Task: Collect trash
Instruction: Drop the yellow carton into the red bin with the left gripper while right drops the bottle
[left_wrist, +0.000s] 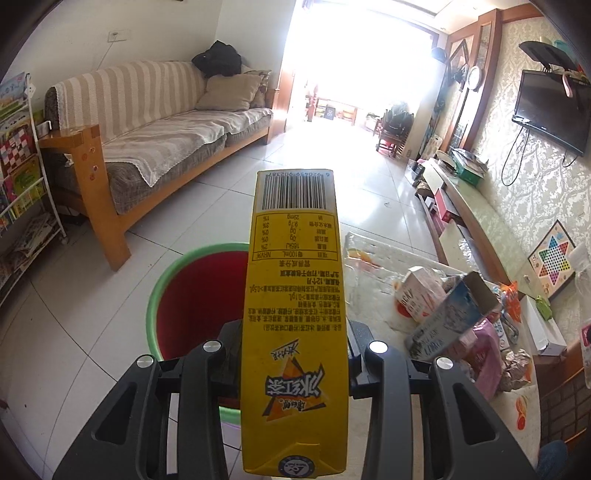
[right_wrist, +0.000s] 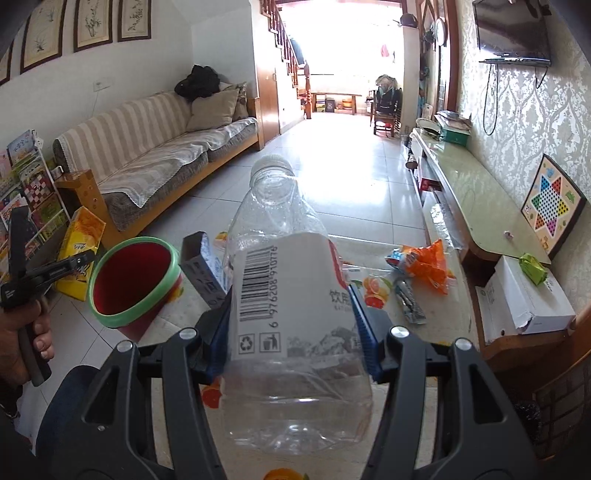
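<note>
Between the fingers of the left gripper (left_wrist: 293, 354) sits a tall yellow drink carton (left_wrist: 293, 314), clamped on both narrow sides and pointing straight ahead from the camera. Its face carries black Chinese print, a nutrition table, a barcode on a white patch at the far end, and an orange triangle logo nearer the lens. Below and behind it stands a round bin (left_wrist: 184, 291) with a green rim and red inside, on the pale tiled floor.

From the right wrist view, the right gripper (right_wrist: 291, 328) grips a clear plastic bottle (right_wrist: 284, 288) across its labelled middle, blue pads pressed against both sides. Its white cap points away; the label shows a barcode and 2 recycling symbols, and the body looks empty and slightly crumpled. On the table beyond lie an orange snack wrapper (right_wrist: 424, 264) and a blue-grey box (right_wrist: 203, 267) beside the bin.
</note>
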